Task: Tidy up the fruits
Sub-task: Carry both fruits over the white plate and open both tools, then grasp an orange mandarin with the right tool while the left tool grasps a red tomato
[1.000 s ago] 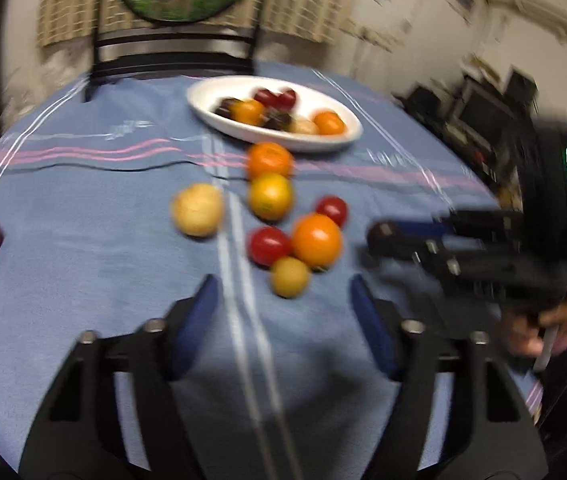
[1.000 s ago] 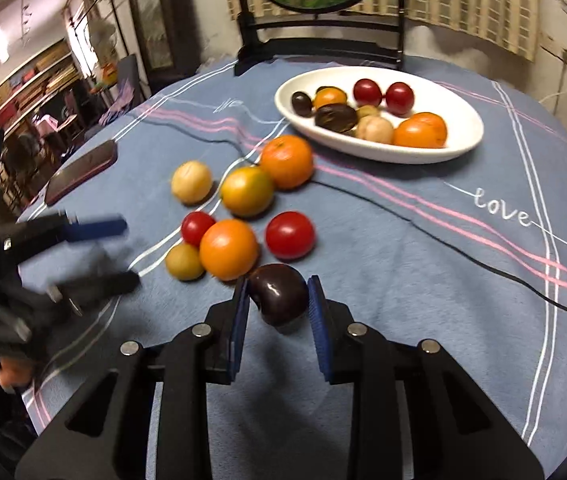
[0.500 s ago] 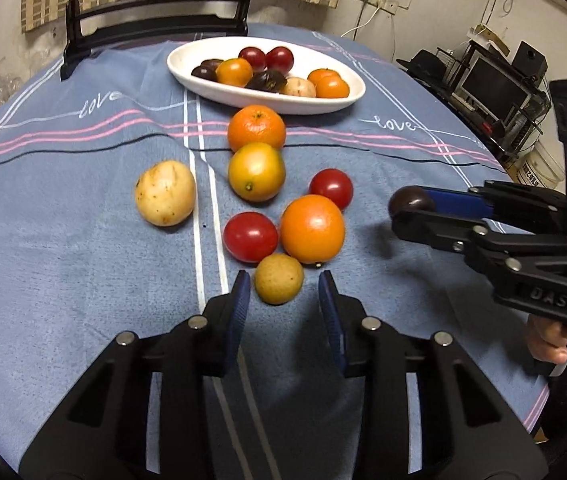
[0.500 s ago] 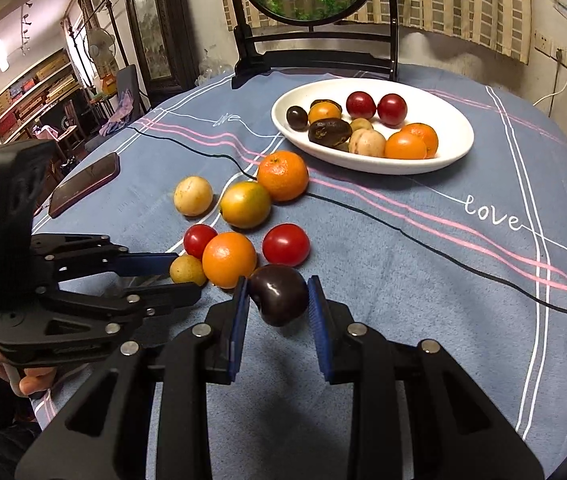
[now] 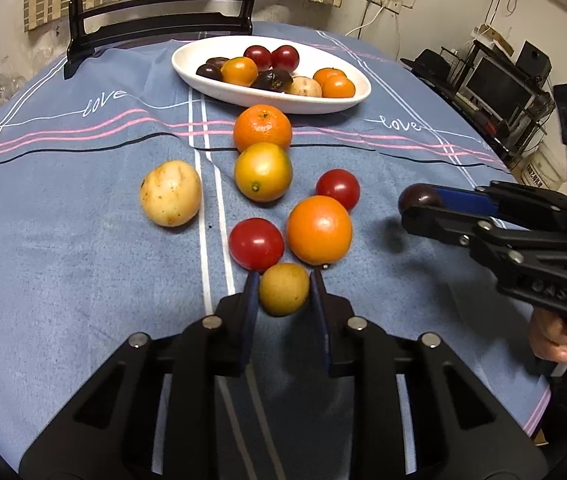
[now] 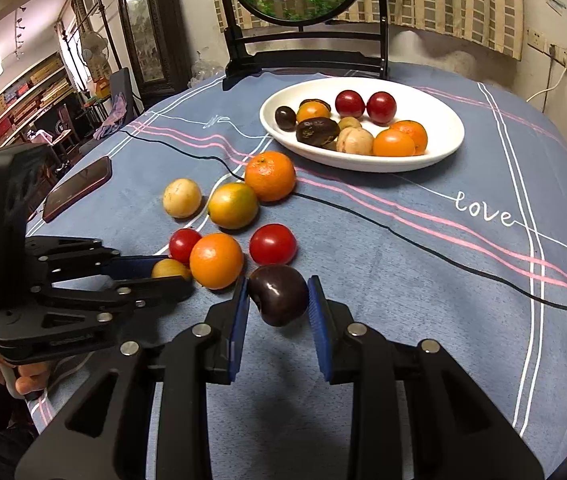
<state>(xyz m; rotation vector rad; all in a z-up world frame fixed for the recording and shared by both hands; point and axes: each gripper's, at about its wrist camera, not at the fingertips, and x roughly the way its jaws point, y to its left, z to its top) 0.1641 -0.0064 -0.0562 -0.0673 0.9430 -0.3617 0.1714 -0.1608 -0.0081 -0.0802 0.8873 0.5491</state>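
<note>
My left gripper [image 5: 284, 286] is shut on a small yellow-brown fruit [image 5: 283, 289] at the near end of a cluster on the blue tablecloth. Just beyond it lie a red tomato [image 5: 256, 243] and an orange [image 5: 319, 229]. My right gripper [image 6: 278, 296] is shut on a dark purple fruit [image 6: 279, 294], held a little above the cloth; it also shows in the left wrist view [image 5: 419, 197]. A white oval bowl [image 5: 345, 98] with several fruits stands at the far side; it also shows in the right wrist view [image 6: 449, 138].
More loose fruit lies on the cloth: a pale yellow fruit [image 5: 170, 193], a yellow-green orange [image 5: 263, 172], a mandarin [image 5: 262, 128] and a second tomato [image 5: 337, 188]. A phone [image 6: 79, 186] lies at the left edge. A dark-framed stand [image 6: 303, 56] rises behind the bowl.
My left gripper has moved forward to the small yellow-brown fruit and closed its fingers on it. The right gripper holds the dark fruit much as before.
</note>
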